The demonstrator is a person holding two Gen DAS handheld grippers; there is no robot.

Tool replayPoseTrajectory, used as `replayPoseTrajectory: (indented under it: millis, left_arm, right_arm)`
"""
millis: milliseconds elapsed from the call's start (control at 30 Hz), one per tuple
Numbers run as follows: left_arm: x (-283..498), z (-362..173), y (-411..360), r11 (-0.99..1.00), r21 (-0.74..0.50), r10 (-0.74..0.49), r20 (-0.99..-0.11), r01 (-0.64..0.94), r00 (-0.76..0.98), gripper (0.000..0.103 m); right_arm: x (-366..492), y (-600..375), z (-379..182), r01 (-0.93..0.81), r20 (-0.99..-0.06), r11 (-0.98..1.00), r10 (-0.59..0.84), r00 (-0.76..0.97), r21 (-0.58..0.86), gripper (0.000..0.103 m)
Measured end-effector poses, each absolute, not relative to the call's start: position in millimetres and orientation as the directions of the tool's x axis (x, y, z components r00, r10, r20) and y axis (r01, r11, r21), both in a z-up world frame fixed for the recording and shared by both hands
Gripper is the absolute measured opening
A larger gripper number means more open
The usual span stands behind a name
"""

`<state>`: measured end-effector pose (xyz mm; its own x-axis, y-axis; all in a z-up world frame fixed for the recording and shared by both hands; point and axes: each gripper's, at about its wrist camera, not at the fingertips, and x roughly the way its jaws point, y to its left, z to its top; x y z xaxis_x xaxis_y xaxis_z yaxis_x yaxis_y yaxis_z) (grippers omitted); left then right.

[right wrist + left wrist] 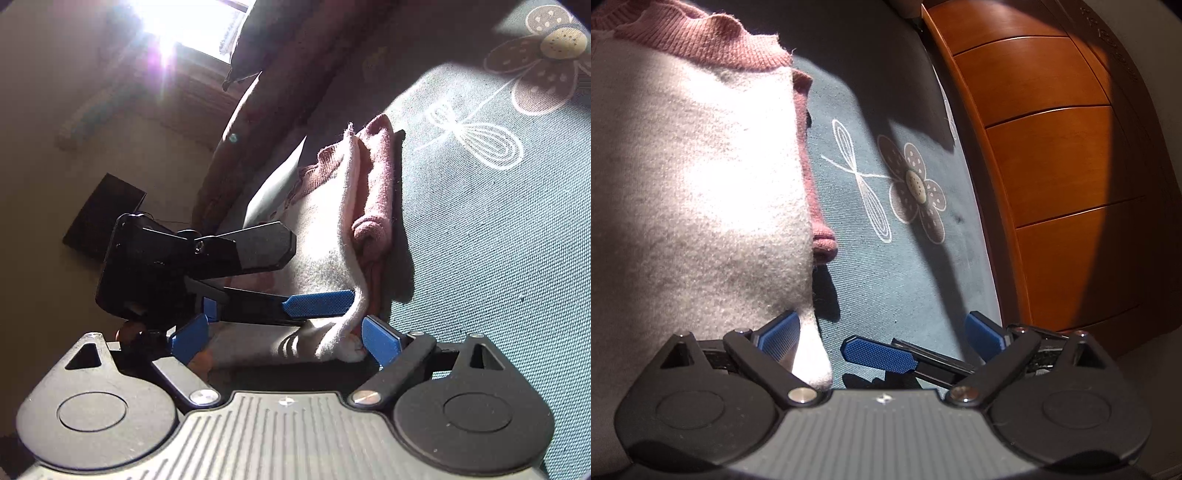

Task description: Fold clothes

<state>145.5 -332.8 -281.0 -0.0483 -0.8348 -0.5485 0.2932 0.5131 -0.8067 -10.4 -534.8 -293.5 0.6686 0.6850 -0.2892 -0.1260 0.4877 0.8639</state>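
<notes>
A cream knitted sweater point(694, 184) with a pink collar point(713, 37) lies folded on a blue-grey flowered sheet point(905, 277). A rolled pink cuff point(822, 243) sticks out along its edge. My left gripper point(881, 332) is open wide; a corner of the sweater point(812, 354) lies just inside its left pad, and a blue-padded finger of the right gripper point(875, 354) reaches in between. In the right wrist view my right gripper point(284, 339) is open too, with the same sweater corner point(340, 347) beside its right pad and a finger of the left gripper point(317, 302) crossing above.
An orange wooden panelled board point(1052, 166) borders the sheet on the right in the left wrist view. In the right wrist view a bright window point(177, 33), a brown draped cloth point(280, 74) and a dark box point(103, 214) lie beyond the sweater point(321, 229). Bare sheet point(480, 258) extends right.
</notes>
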Motion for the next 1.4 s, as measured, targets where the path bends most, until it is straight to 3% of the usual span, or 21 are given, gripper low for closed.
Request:
replayPoseTrajectory:
  millis: [67, 200, 300, 367, 433, 500, 600, 867, 1067, 1400]
  left_arm:
    - [141, -270, -323, 0.498, -0.81, -0.846, -0.532, 0.311, -0.03, 0.095]
    - [146, -252, -301, 0.501, -0.809, -0.856, -0.516, 0.308, 0.037, 0.095]
    - [151, -246, -292, 0.524, -0.797, -0.844, -0.533, 0.301, 0.059, 0.095]
    - [152, -246, -291, 0.539, -0.786, -0.834, -0.549, 0.302, 0.06, 0.095]
    - [150, -248, -296, 0.543, -0.779, -0.829, -0.557, 0.313, 0.05, 0.095]
    - [149, -251, -305, 0.539, -0.774, -0.828, -0.559, 0.331, 0.042, 0.095]
    - [150, -255, -323, 0.538, -0.761, -0.825, -0.564, 0.363, 0.038, 0.095]
    - [170, -265, -350, 0.595, -0.684, -0.784, -0.609, 0.423, 0.118, 0.096]
    - [176, -241, -336, 0.583, -0.681, -0.803, -0.565, 0.443, 0.187, 0.096]
    - [199, -258, -366, 0.659, -0.596, -0.733, -0.644, 0.458, 0.217, 0.096]
  right_arm:
    - [-14, -538, -291, -0.155, -0.246, 0.466, 0.688, 0.683, 0.871, 0.091]
    - [-8, -524, -285, -0.208, -0.217, 0.458, 0.713, 0.667, 0.864, 0.078]
    - [2, -506, -284, -0.199, -0.261, 0.482, 0.725, 0.638, 0.853, 0.073]
    - [8, -500, -289, -0.144, -0.345, 0.534, 0.705, 0.62, 0.833, 0.071]
    - [11, -499, -295, -0.092, -0.416, 0.578, 0.68, 0.604, 0.811, 0.045]
    - [10, -502, -300, -0.069, -0.444, 0.595, 0.666, 0.599, 0.801, 0.03]
    - [6, -502, -303, -0.067, -0.464, 0.611, 0.663, 0.587, 0.788, 0.023]
    - [0, -502, -299, -0.109, -0.463, 0.637, 0.656, 0.596, 0.763, 0.024]
    - [-8, -498, -286, -0.158, -0.425, 0.661, 0.627, 0.653, 0.733, 0.035]
    - [-2, -496, -285, -0.172, -0.44, 0.716, 0.581, 0.684, 0.677, 0.038]
